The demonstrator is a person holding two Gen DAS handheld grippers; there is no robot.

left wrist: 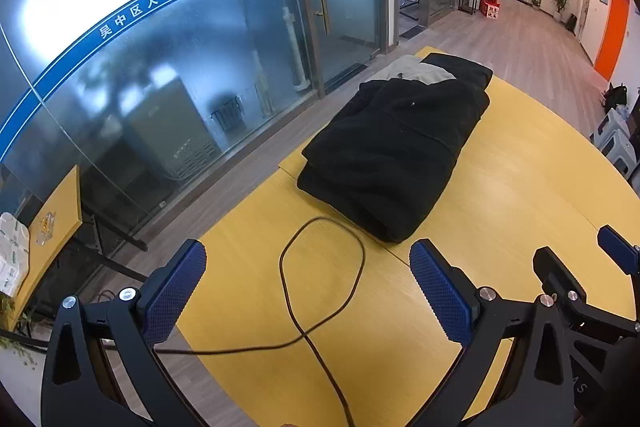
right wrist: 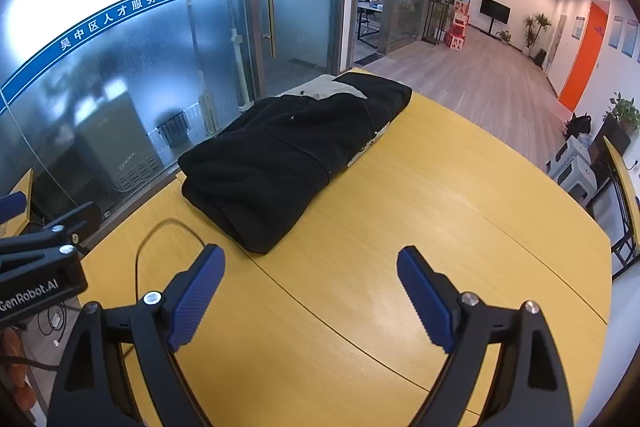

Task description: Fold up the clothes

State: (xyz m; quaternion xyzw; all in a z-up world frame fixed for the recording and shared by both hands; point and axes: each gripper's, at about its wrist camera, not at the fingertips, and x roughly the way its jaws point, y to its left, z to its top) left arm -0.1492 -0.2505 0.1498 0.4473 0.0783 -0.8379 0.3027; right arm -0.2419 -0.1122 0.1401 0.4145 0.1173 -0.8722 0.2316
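Note:
A black garment (left wrist: 400, 147) lies folded into a long bundle on the yellow table (left wrist: 520, 195), with a grey piece (left wrist: 416, 69) showing at its far end. It also shows in the right wrist view (right wrist: 288, 151). My left gripper (left wrist: 308, 267) is open and empty, held above the table short of the bundle's near end. My right gripper (right wrist: 312, 271) is open and empty, also short of the bundle's near end. The right gripper's fingers (left wrist: 560, 275) show at the right edge of the left wrist view.
A thin dark cable (left wrist: 320, 267) loops on the table in front of the garment, under my left gripper. A frosted glass wall (left wrist: 160, 67) runs along the table's left side. White stools (right wrist: 576, 167) stand by the table's right edge.

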